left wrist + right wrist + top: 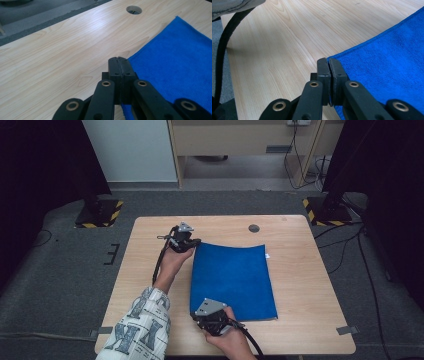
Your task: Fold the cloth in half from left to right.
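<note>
Fingers of the left gripper are pinched on the far left corner of the blue cloth. Fingers of the right gripper are pinched on its near left corner. It lies flat on the counter. Both holds are tiny, so a quick pull could make a corner slip out.
</note>
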`<state>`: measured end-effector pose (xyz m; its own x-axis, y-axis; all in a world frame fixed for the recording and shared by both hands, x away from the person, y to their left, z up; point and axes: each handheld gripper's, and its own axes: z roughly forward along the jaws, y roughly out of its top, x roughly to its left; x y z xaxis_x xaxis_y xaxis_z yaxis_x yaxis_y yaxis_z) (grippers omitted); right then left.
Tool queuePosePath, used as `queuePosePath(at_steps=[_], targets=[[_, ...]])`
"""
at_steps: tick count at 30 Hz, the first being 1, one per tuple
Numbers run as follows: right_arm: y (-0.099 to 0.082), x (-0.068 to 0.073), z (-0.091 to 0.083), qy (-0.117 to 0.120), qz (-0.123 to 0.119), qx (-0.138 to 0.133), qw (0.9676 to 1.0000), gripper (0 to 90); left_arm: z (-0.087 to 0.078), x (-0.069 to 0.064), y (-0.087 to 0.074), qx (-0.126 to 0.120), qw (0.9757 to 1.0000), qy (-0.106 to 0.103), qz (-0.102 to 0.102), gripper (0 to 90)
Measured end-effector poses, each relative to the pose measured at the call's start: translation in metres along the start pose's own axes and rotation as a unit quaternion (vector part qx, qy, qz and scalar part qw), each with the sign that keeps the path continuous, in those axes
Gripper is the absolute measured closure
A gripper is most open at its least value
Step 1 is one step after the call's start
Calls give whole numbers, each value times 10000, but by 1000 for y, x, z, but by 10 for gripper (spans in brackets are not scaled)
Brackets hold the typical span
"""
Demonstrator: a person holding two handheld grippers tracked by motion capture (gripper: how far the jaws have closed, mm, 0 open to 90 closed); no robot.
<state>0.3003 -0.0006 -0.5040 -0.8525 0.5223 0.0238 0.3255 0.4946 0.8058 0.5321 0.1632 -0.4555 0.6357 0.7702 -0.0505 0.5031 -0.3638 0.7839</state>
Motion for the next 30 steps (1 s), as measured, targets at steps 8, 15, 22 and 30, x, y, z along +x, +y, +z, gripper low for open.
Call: queuePosePath(at_steps=[8,15,22,30], targets=[[10,7,3,9,-63,-145,9999,884,-16,14,5,27,10000,46,13,900],[15,13,3,70,-29,-348,9994,886,-23,23,4,66,9999,112,-61,900],[21,18,5,163,-103,-362,9992,888,-26,31,2,86,9997,131,-168,900],[26,23,7,203,-191,-348,9990,890,-31,36,1,51,9997,131,-221,900]])
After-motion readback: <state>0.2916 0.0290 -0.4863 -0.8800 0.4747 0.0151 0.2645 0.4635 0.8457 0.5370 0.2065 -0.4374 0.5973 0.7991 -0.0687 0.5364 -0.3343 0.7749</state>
